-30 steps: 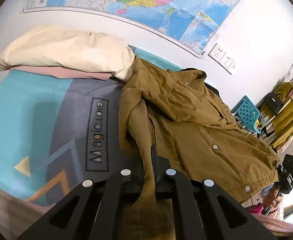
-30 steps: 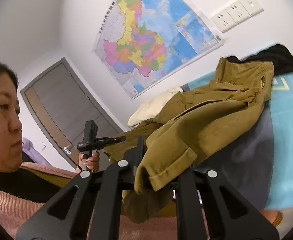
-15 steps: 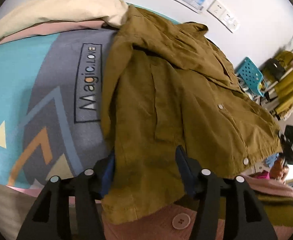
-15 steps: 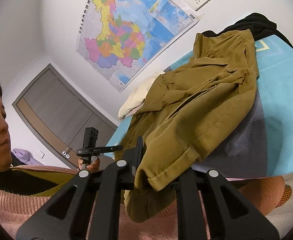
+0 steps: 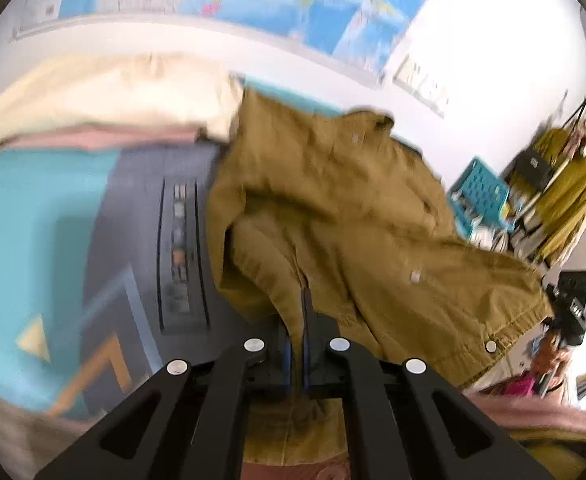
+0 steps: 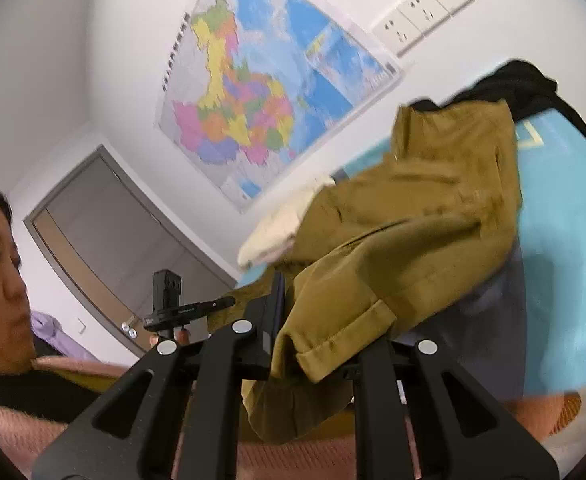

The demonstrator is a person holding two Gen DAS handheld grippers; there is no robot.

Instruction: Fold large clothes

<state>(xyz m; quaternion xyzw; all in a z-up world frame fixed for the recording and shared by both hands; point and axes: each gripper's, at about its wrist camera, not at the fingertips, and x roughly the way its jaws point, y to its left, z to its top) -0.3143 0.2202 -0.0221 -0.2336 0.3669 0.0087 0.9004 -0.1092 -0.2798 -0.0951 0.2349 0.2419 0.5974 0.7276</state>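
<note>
The left gripper (image 5: 298, 320) has just been closing its jaws, and they now pinch a thin fold of the brown jacket (image 5: 353, 216) between them, fully together. The right gripper (image 6: 317, 344) has its jaws nearly together on the jacket's cuffed sleeve end (image 6: 333, 344), which bunches between them and hangs below.

From both grips the jacket stretches away over the bed (image 5: 33, 220). Its long axis runs from the grippers toward the wall, collar end farthest, near the wall sockets (image 6: 421, 20). Its far left edge touches the cream pillow (image 5: 105, 96); a black garment (image 6: 533, 84) lies just behind the collar. A map (image 6: 261, 92) hangs on the wall above.
</note>
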